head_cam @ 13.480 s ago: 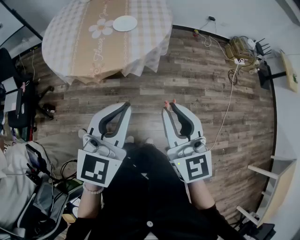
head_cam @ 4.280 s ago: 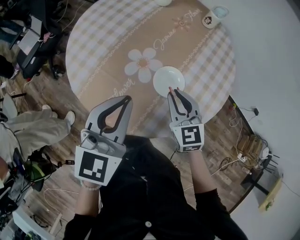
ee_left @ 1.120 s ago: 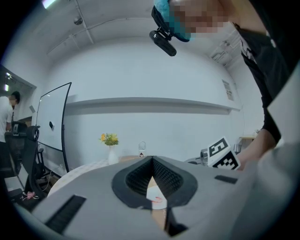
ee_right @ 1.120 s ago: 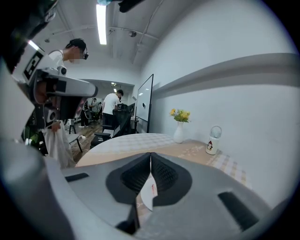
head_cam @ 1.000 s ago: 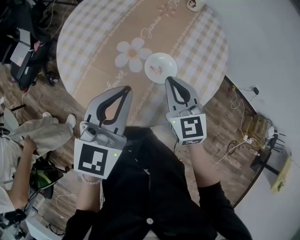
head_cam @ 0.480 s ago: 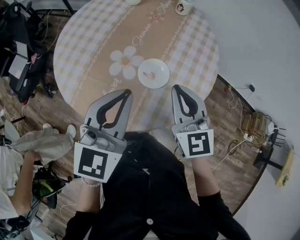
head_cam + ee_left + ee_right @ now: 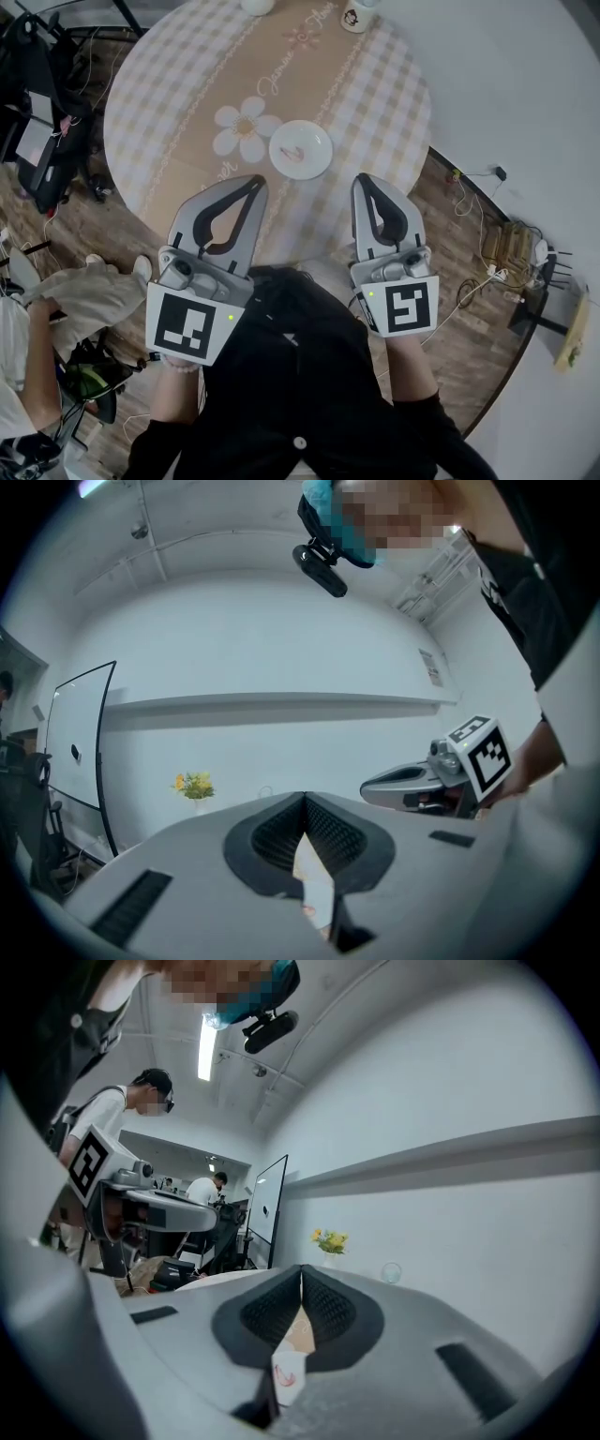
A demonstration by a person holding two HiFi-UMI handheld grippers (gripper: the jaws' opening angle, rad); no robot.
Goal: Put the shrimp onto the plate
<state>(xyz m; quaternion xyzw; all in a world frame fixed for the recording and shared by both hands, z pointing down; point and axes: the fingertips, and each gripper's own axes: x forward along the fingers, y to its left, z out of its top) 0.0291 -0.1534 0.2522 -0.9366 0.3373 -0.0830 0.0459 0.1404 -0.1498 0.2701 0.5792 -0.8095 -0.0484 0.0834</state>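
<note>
The pink shrimp [image 7: 292, 153] lies on the small white plate [image 7: 311, 141], which sits on the round table beside a daisy print. My left gripper [image 7: 257, 179] is shut and empty, held over the table's near edge, short of the plate. Just right of and below the plate, my right gripper [image 7: 362, 178] is also shut with nothing in it. In the right gripper view the jaws meet at the tip [image 7: 301, 1270], and the plate [image 7: 292, 1359] with the shrimp [image 7: 283, 1376] shows through the gap below. The left gripper's jaws [image 7: 305, 797] are pressed together.
The table [image 7: 150, 84] wears a checked cloth with a beige runner. A mug [image 7: 354, 14] and a white bowl [image 7: 258, 5] stand at its far side. A crouching person [image 7: 56, 300] is at the left. Cables and a power strip [image 7: 511, 239] lie on the wood floor at the right.
The shrimp that my right gripper carried to the table now lies on the plate. Over the last second both grippers drew back toward me, away from the plate.
</note>
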